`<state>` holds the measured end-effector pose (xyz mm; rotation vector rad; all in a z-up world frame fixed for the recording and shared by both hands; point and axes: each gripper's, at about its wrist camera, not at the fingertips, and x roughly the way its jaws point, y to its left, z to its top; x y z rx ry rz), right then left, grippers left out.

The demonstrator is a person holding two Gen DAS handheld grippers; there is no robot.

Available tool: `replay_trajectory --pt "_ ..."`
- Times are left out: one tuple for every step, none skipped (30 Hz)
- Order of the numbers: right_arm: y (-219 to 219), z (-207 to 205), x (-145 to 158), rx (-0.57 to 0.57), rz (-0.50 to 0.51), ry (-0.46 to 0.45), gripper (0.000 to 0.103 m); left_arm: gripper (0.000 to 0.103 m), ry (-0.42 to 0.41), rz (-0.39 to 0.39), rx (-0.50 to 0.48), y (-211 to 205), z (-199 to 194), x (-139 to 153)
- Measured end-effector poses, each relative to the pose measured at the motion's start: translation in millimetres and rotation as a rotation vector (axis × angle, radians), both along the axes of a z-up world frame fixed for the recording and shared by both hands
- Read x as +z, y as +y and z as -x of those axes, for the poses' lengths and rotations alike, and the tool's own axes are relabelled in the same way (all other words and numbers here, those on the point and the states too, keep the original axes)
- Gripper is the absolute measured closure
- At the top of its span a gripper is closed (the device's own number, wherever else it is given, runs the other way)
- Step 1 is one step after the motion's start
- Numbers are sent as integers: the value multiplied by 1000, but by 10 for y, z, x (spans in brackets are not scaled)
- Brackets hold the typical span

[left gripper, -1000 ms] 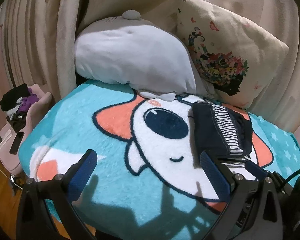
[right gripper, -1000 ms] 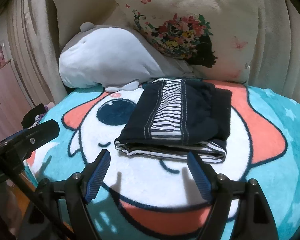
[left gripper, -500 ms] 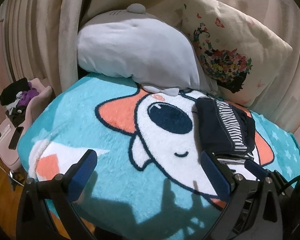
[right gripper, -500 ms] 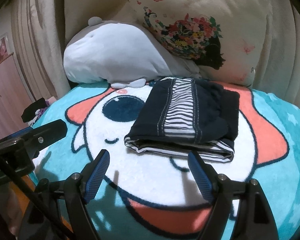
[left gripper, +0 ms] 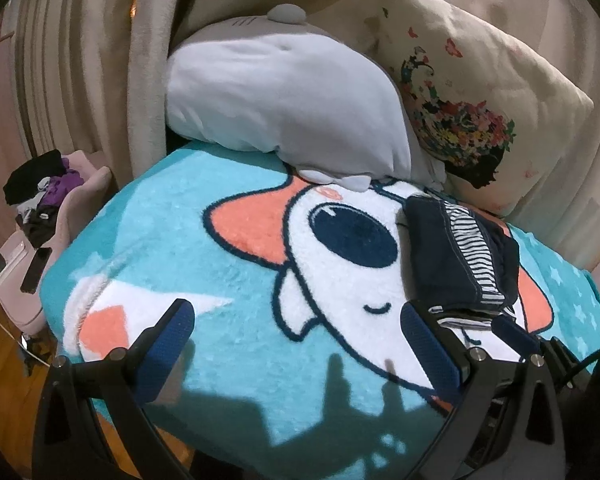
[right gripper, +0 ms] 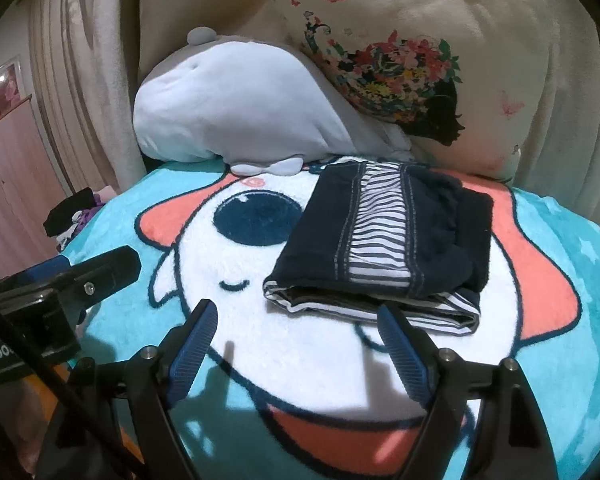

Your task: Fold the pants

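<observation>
Tools, left tool (left gripper: 296, 344) and right tool (right gripper: 296, 344), we held wide apart, empty, near folded navy striped pants (right gripper: 384, 240).

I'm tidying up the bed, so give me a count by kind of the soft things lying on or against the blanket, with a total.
Folded pants: 1
Grey plush toy: 1
Floral print pillow: 1
Total: 3, all on the cartoon blanket

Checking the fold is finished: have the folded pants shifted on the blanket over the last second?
No. The pants lie at the same spot on the blanket's cartoon face, beside its eye; only the cameras shifted.
</observation>
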<state>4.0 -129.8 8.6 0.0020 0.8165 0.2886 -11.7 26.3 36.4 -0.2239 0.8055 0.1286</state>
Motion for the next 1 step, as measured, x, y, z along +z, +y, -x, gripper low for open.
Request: replay_trajectory --pt "17 5 -1 5 2 0 16 1 1 0 5 15 4 2"
